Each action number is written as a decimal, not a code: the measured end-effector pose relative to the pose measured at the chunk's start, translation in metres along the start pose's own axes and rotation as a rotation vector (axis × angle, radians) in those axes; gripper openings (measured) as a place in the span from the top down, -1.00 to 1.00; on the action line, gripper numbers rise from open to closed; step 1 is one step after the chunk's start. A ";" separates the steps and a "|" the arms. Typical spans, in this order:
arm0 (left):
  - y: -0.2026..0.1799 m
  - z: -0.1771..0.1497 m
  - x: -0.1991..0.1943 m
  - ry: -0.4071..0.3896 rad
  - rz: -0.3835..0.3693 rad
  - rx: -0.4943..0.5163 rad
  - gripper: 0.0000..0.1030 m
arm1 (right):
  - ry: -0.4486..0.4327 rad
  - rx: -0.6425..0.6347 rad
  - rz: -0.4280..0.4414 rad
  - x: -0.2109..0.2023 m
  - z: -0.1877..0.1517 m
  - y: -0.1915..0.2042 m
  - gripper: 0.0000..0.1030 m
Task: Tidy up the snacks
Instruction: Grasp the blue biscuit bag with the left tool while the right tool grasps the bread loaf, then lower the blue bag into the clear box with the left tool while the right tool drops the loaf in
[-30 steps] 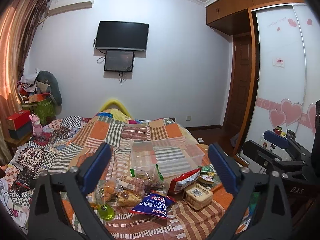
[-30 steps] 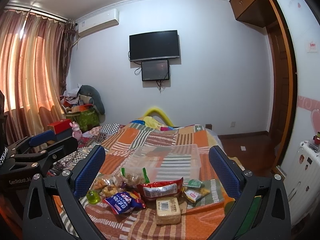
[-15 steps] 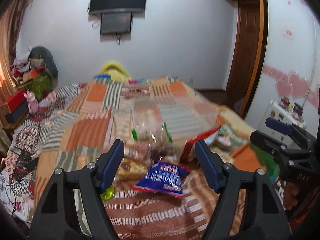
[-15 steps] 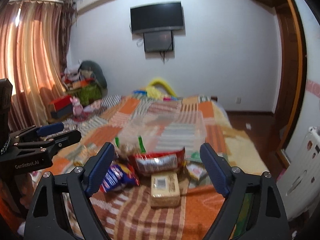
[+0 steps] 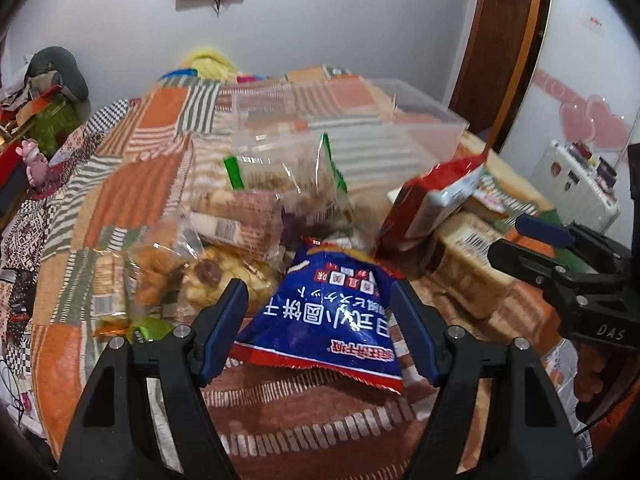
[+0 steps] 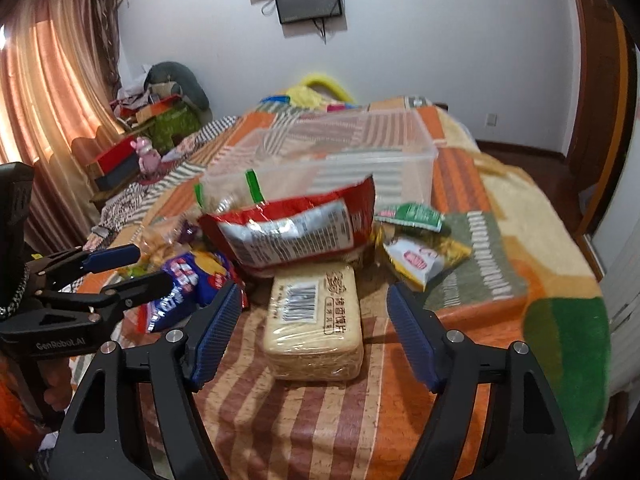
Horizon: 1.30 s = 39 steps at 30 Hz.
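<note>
Right wrist view, biscuit pack (image 6: 314, 322) lengthwise pointing away, closing jaws apart, untouched.

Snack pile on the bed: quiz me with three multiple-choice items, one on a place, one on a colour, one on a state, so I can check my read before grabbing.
1. Where is the clear bin relative to the snacks?
A. behind them, farther up the bed
B. on the floor
C. stacked on top of them

2. What colour is the bag in front of the left tool?
A. green
B. blue
C. yellow

3. What is inside the bin?
A. the cracker pack
B. the red bag
C. nothing that shows

Answers:
1 A: the bin sits on the quilt beyond the pile.
2 B: the bag is blue with a red edge.
3 C: only the quilt pattern shows through its walls; the cracker pack and red bag lie outside, in front of it.
</note>
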<state>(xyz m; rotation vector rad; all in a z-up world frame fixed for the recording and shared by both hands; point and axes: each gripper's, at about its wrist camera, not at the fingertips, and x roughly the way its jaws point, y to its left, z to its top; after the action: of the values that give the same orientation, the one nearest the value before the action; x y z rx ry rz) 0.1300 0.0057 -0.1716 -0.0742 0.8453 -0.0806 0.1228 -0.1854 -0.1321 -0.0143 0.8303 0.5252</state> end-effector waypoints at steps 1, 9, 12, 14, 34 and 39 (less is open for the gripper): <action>0.000 0.000 0.007 0.014 -0.004 0.000 -0.42 | 0.007 0.000 0.002 0.003 0.000 0.000 -0.39; 0.002 -0.005 0.030 0.062 -0.047 -0.027 -0.56 | 0.089 0.034 0.053 0.023 -0.008 -0.006 -0.20; -0.003 -0.005 0.036 0.078 -0.035 -0.020 -0.58 | 0.102 0.036 0.067 0.026 -0.011 -0.005 -0.08; -0.006 -0.006 0.038 0.074 -0.021 -0.008 -0.58 | 0.098 0.027 0.060 0.025 -0.011 -0.004 -0.04; -0.014 0.005 -0.032 -0.041 -0.058 -0.013 -0.19 | -0.017 0.017 0.026 -0.016 0.007 -0.012 -0.01; -0.017 0.024 -0.063 -0.144 -0.069 -0.010 -0.19 | -0.096 0.003 0.014 -0.033 0.023 -0.011 -0.01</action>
<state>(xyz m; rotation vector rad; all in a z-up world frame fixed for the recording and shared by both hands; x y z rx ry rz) 0.1058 -0.0044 -0.1076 -0.1173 0.6997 -0.1348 0.1254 -0.2042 -0.0957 0.0190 0.7383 0.5339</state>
